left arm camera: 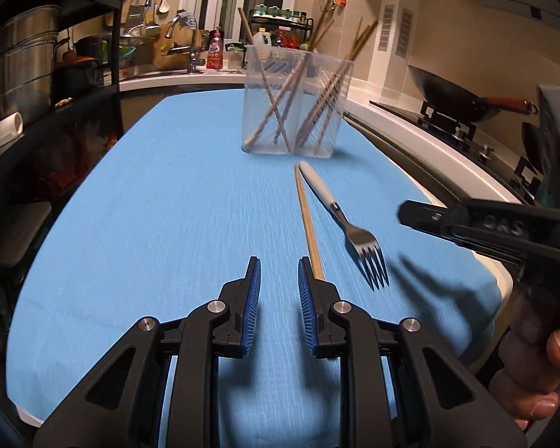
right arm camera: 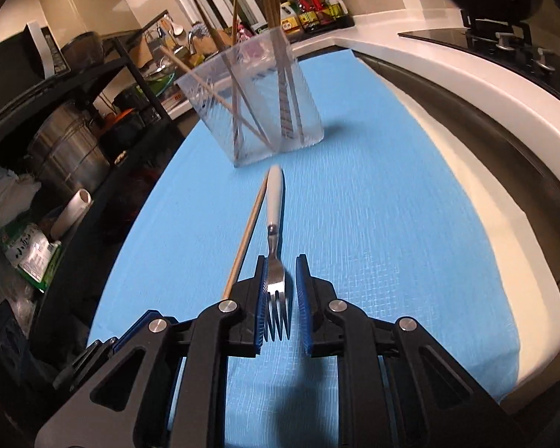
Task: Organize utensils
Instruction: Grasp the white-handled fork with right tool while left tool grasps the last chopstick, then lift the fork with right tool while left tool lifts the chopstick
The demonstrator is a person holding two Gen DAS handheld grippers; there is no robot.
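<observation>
The right gripper (right arm camera: 280, 298) and left gripper (left arm camera: 279, 291) are both open, the right around the white-handled metal fork (right arm camera: 276, 254) to lift it toward the clear plastic cup (right arm camera: 257, 112).

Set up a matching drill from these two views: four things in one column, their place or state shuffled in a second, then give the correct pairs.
Column one
1. fork
2. loose chopstick
3. clear container
4. left gripper

Column two
A. stands upright on the blue cloth, holding chopsticks
B. lies flat, tines between the open fingers of the right gripper
C. open, holding nothing
D. lies flat on the cloth beside the fork

Pairs: 1-B, 2-D, 3-A, 4-C
</observation>
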